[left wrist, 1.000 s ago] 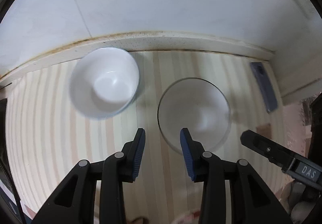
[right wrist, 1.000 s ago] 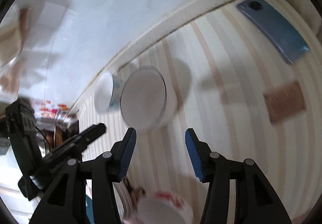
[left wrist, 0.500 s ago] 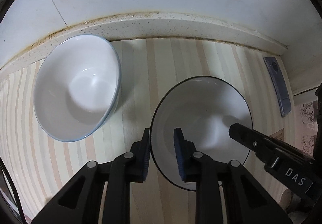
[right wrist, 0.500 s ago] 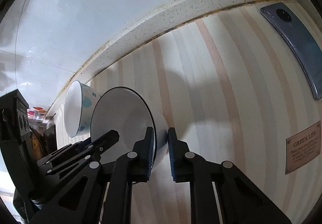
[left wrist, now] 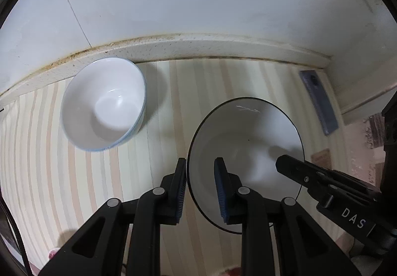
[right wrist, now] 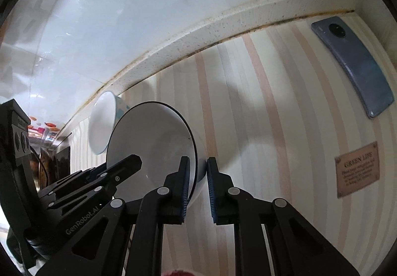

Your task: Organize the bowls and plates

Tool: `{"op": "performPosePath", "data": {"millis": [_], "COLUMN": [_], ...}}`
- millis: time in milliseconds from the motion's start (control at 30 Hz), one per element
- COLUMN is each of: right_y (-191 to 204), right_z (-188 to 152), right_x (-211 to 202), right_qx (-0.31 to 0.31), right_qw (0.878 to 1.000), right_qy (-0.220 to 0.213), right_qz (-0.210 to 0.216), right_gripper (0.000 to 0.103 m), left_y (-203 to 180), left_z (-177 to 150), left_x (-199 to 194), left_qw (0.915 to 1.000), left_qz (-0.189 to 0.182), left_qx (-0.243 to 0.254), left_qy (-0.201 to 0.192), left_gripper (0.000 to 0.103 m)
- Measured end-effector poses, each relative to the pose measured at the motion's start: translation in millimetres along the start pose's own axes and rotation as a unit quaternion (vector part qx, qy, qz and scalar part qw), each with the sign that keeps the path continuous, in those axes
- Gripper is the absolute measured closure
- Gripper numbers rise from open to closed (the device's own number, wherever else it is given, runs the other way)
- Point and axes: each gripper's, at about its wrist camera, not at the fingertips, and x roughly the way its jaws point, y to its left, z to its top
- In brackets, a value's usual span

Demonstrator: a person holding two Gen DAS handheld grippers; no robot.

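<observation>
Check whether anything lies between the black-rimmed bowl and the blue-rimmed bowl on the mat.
Nothing visible does. Only bare striped mat separates the black-rimmed bowl, gripped at its rim by both hand-held grippers, from the blue-rimmed bowl. The phone lies on the opposite side.

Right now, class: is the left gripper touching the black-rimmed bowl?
Touching. The left wrist view shows the left gripper with its blue pads clamped on the black-rimmed bowl's rim.
</observation>
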Motion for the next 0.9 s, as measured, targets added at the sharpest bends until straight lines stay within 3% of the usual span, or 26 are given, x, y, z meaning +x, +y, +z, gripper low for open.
{"op": "performPosePath", "data": {"millis": [367, 500, 900], "right_y": [15.7, 20.9, 11.6], "right_z": [-47.8, -70.6, -157.0], "right_x": [-75.8, -95.6, -103.7], "right_qx": [-0.012, -0.018, 0.007], "right_qw": [0.999, 0.999, 1.000], "right_qy": [-0.028, -0.030, 0.016], "right_qz": [0.012, 0.011, 0.015], "right_gripper": [0.087, 0.087, 0.087], "left_y": [-10.3, -12.1, -21.2], "left_z": [-38.6, -56.0, -117.7], "left_x": [-59.7, -70.5, -74.0], "left_qw": [0.9992, 0.9986, 0.9956], "left_qz": [-0.031, -0.045, -0.048], "left_qx": [0.018, 0.026, 0.072], "left_qy": [-0.018, -0.007, 0.035], "left_gripper": [0.083, 0.083, 0.083]}}
